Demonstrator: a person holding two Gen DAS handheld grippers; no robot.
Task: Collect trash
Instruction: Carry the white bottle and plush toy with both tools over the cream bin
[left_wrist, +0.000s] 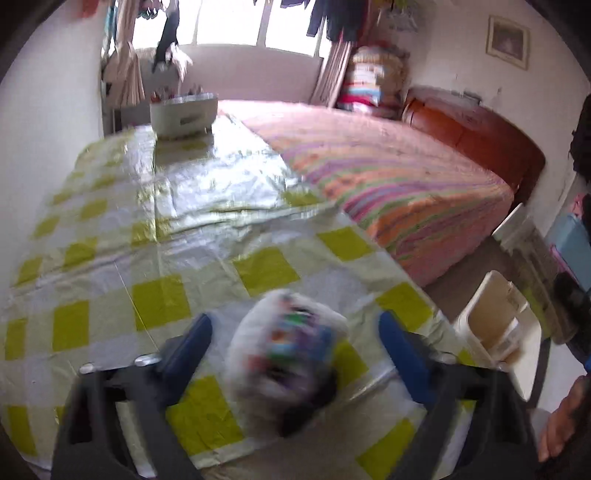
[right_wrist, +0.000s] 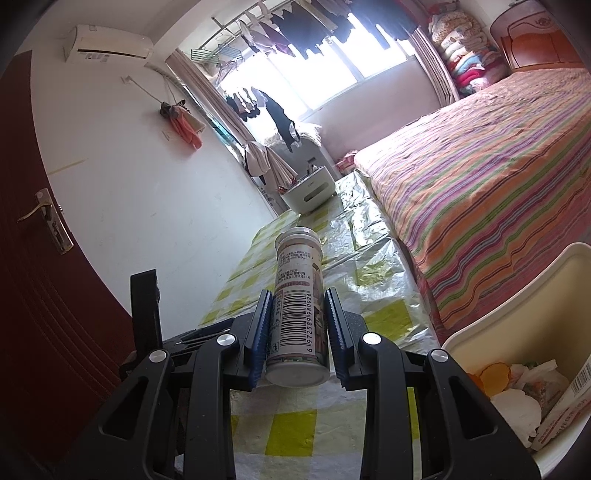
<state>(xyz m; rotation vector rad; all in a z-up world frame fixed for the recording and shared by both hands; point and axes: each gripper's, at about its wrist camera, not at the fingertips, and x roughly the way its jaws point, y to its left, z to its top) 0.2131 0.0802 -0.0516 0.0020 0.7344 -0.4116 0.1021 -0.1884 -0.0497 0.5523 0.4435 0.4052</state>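
Daylight from the window (left_wrist: 255, 22) far ahead of my left gripper (left_wrist: 295, 328) overexposes the panes and lays broad glare across the plastic tablecloth (left_wrist: 207, 173) in front of its fingers, while the whole left wrist view is motion-blurred, most heavily on the crumpled wrapper (left_wrist: 288, 354) between the spread fingers. My right wrist view is sharp, the barcode on the bottle (right_wrist: 297, 306) in the right gripper (right_wrist: 298, 325) legible, with the same window (right_wrist: 332, 62) blown out ahead. Both fisheye views curve straight lines and darken at the corners.
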